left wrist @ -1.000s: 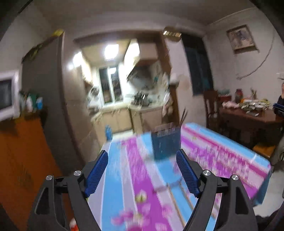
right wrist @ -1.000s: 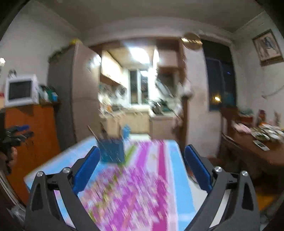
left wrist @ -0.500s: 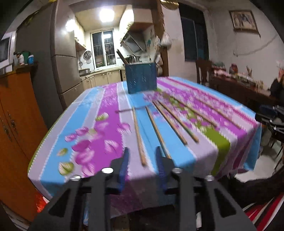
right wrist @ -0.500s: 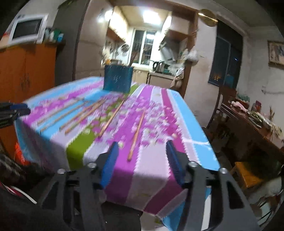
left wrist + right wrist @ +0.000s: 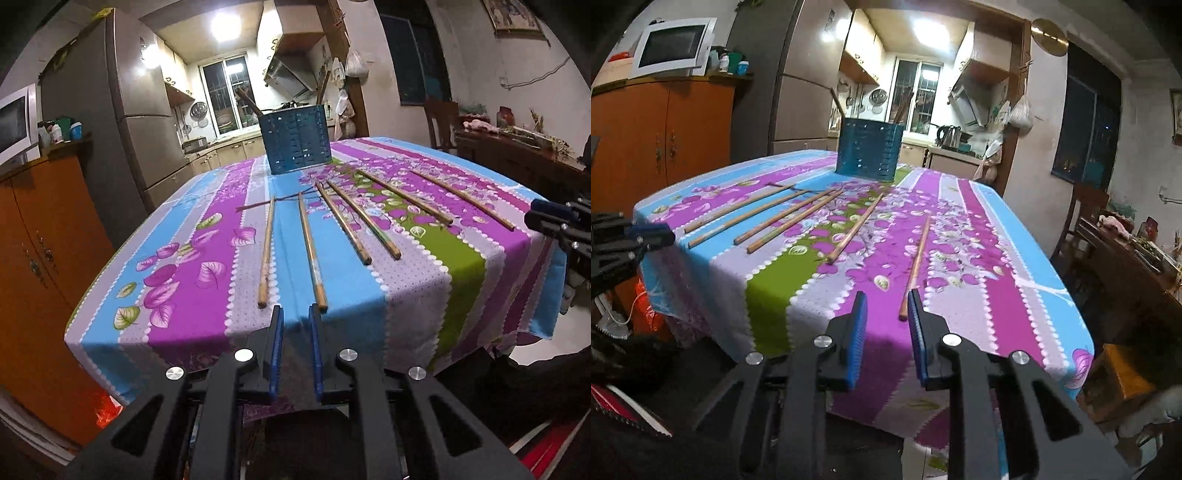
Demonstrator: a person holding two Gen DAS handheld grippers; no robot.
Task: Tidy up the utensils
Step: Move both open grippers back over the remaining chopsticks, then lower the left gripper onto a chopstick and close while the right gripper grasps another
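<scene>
Several wooden chopsticks lie fanned out on the flowered tablecloth (image 5: 184, 258), pointing toward a blue slotted holder (image 5: 297, 140) at the far end, which has a few sticks in it. My left gripper (image 5: 295, 308) hovers at the near table edge with its jaws closing to a narrow gap and nothing between them. One chopstick's (image 5: 312, 254) near end lies just right of the right finger. In the right wrist view the holder (image 5: 868, 151) stands far back. My right gripper (image 5: 886, 295) is also closing, and the rightmost chopstick's (image 5: 916, 266) near end sits between the jaws beside the right pad, unpinched.
An orange cabinet (image 5: 37, 240) and a grey fridge (image 5: 129, 129) stand left of the table. A wooden chair (image 5: 439, 122) and a cluttered side table (image 5: 517, 155) are to the right. The tablecloth hangs over the near edge. An orange stool (image 5: 1115, 373) sits low at the right.
Both grippers came down from looking toward the kitchen to the table's near edge. Their jaws went from wide apart to a narrow gap, each lined up close to a chopstick end.
</scene>
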